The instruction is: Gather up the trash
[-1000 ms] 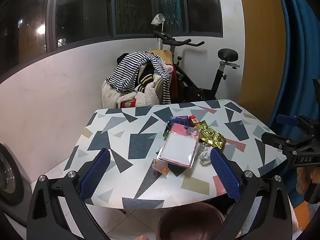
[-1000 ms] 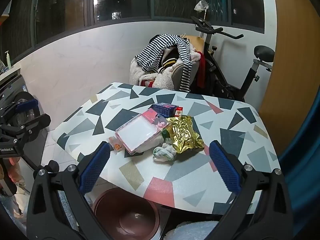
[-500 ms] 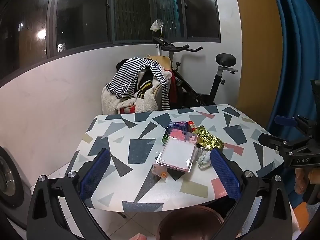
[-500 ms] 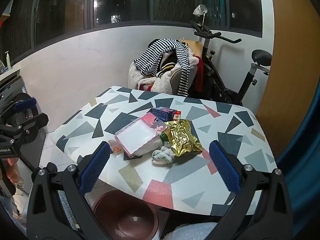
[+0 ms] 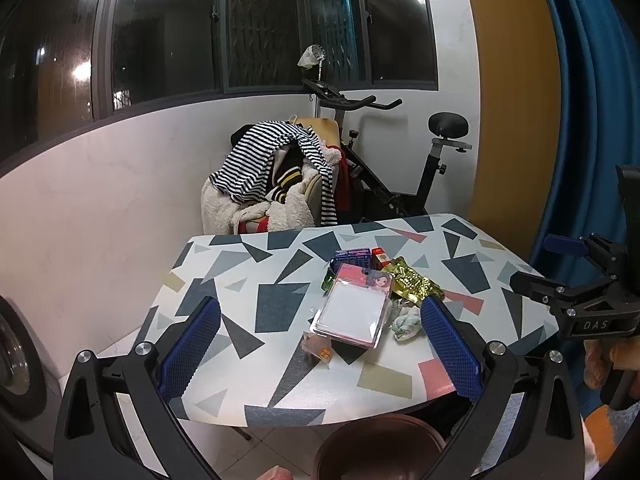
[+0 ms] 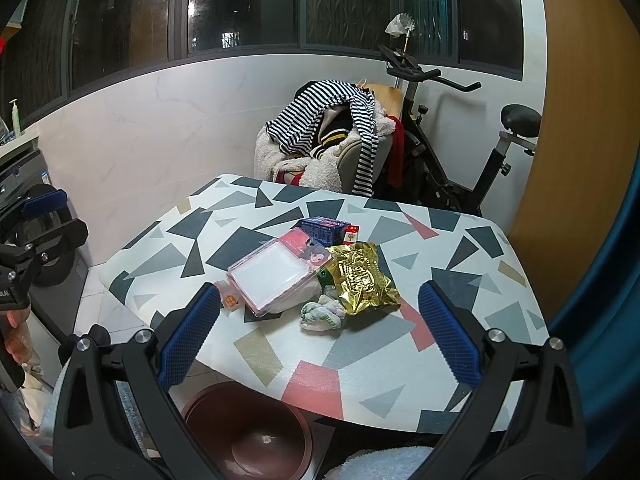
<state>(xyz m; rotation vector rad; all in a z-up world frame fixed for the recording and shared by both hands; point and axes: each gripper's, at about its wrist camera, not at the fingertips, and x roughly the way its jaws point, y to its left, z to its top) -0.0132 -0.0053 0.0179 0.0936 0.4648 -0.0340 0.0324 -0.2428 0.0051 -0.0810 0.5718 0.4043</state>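
The trash [image 6: 316, 276] lies in one loose cluster near the middle of the patterned table [image 6: 400, 364], and it looks a little farther off in both wrist views than it did a second ago: both tools have drawn back and up from the table, while nothing in the pile has shifted. I read that as the collecting not yet begun, with the person still lining up for a first pick. The left gripper [image 5: 320, 350] is spread wide with nothing between its blue pads, and the right gripper [image 6: 318, 338] is equally wide and empty. Counted, the pile holds one clear plastic blister pack [image 6: 278, 272] with a pink card, one crumpled gold foil wrapper [image 6: 360, 280] just beside it, one balled white-and-green paper wad [image 6: 322, 314] touching the foil's near edge, one small clear wrapper with an orange mark [image 6: 229, 300] at the pack's near corner, one blue box [image 6: 322, 228] behind, and one small red box [image 6: 351, 236] next to that. A scrap of green shows under the pack, too hidden to identify. One brown bin [image 6: 244, 432] stands on the floor below the near table edge, open and apparently almost empty.
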